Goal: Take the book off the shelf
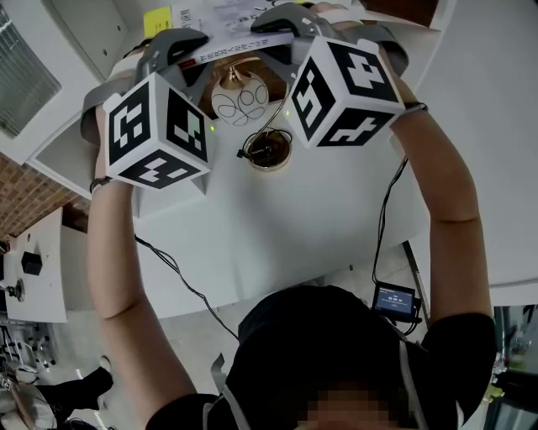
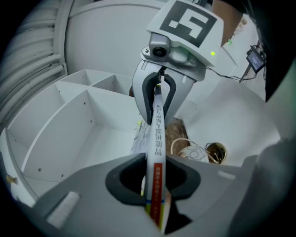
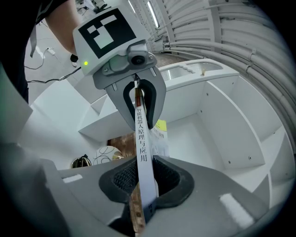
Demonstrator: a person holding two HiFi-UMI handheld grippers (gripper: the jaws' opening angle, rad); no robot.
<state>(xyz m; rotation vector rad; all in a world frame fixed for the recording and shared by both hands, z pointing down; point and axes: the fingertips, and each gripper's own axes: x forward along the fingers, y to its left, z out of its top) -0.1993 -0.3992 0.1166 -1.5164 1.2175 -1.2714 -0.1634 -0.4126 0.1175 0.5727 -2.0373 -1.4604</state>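
Observation:
A thin white book with a printed spine hangs in the air, held at both ends. My left gripper is shut on its near end, with the spine pinched between the dark pads. At the opposite end, my right gripper is shut on the same book. Each gripper view shows the other gripper facing it along the spine. In the head view both marker cubes are raised in front of the white shelf, and the book's cover shows between the left gripper and right gripper.
The white shelf has open compartments holding a yellow-and-white booklet. Below the grippers a lamp with a white patterned globe and brass base stands on the white table. A small screen device hangs off the table's edge.

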